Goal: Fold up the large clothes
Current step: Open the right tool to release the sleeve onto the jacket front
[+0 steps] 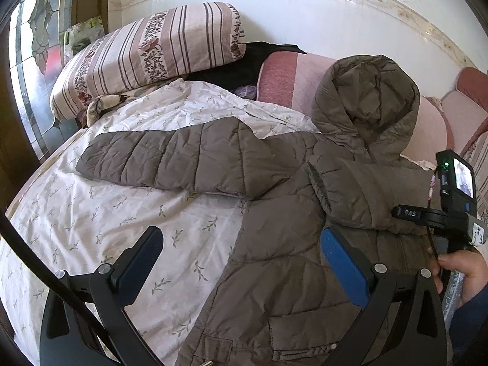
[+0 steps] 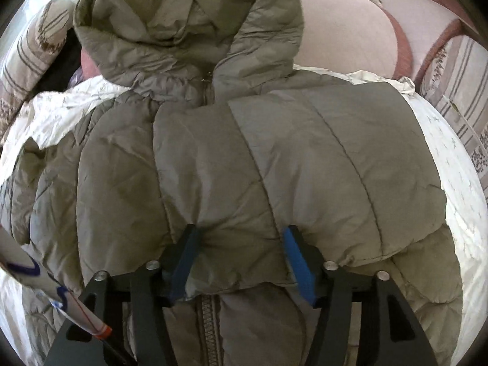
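Spreading across the floral bedsheet (image 1: 128, 207), the brown hooded jacket (image 1: 305, 213) lies front up, one sleeve (image 1: 170, 158) stretched sideways. My right gripper (image 2: 241, 253) stands parted around the folded-over sleeve (image 2: 289, 158), pads barely touching. My left gripper (image 1: 241, 262) hovers wide apart, empty.

Left gripper (image 1: 241, 247): jaws wide apart, tilted downward, nothing between the blue pads (image 1: 344, 268). Right gripper (image 2: 241, 247): angled steeply down, jaws parted, padded fabric bulging between its fingers (image 2: 297, 262). Right hand (image 1: 463, 277): wrapped around its handle, dark sleeve at the wrist.
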Demonstrator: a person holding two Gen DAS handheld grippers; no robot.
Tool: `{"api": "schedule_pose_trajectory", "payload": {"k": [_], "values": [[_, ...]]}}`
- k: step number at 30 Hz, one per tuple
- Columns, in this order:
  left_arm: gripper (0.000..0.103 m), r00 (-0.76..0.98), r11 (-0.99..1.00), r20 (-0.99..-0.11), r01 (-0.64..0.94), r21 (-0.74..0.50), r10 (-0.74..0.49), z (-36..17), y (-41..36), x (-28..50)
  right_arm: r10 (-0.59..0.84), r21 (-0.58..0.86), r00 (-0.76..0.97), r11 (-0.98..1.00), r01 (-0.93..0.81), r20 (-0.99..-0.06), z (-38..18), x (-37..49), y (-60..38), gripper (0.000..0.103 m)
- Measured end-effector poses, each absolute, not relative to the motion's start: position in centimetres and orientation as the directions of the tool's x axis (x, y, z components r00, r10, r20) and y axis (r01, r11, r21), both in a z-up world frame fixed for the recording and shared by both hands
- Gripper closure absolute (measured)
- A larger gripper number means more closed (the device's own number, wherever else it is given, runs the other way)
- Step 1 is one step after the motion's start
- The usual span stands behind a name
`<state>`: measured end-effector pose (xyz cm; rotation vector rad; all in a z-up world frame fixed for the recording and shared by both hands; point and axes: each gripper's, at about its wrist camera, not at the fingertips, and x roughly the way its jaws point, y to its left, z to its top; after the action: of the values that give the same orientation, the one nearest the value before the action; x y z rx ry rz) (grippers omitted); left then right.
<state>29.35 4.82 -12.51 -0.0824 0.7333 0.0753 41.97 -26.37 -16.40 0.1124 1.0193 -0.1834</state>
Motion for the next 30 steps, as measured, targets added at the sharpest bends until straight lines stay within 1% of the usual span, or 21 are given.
{"api": "schedule_pose_trajectory", "payload": {"k": [3, 6, 11, 15, 20, 22, 27, 30], "values": [[0.000, 0.740, 0.995, -0.671, -0.091, -0.050, 0.034, -12.5, 4.5, 29.3, -0.094, 0.011, 0.510, 0.980, 0.198, -0.855, -15.6, 41.2, -26.3, 0.039], [0.000, 0.743, 0.995, -0.669, -0.085, -0.054, 0.027, -12.4, 4.4, 29.1, -0.037, 0.078, 0.536, 0.979, 0.190, -0.843, -14.3, 39.4, -26.4, 0.039], [0.000, 0.742, 0.994, -0.670, -0.084, -0.064, 0.019, -12.2, 4.3, 28.9, 0.013, 0.115, 0.564, 0.983, 0.145, -0.826, -12.8, 35.4, -25.9, 0.039], [0.000, 0.744, 0.994, -0.668, -0.085, -0.065, 0.020, -12.1, 4.2, 28.8, 0.065, 0.171, 0.562, 0.976, 0.138, -0.824, -12.6, 32.3, -25.8, 0.039], [0.000, 0.739, 0.994, -0.673, -0.087, -0.059, 0.024, -12.2, 4.1, 28.7, 0.100, 0.198, 0.554, 0.973, 0.120, -0.827, -13.4, 29.0, -25.2, 0.039], [0.000, 0.738, 0.995, -0.674, -0.088, -0.053, 0.029, -12.3, 3.9, 28.7, 0.081, 0.181, 0.557, 0.976, 0.125, -0.827, -14.0, 28.2, -24.9, 0.039], [0.000, 0.727, 0.996, -0.685, -0.084, -0.024, 0.045, -12.9, 3.9, 29.5, 0.005, 0.069, 0.564, 0.993, 0.092, -0.826, -15.4, 27.7, -23.8, 0.039], [0.000, 0.704, 0.994, -0.709, -0.102, -0.046, 0.039, -13.6, 5.3, 30.8, 0.031, 0.090, 0.573, 0.993, 0.075, -0.819, -16.3, 27.7, -23.9, 0.039]]}}
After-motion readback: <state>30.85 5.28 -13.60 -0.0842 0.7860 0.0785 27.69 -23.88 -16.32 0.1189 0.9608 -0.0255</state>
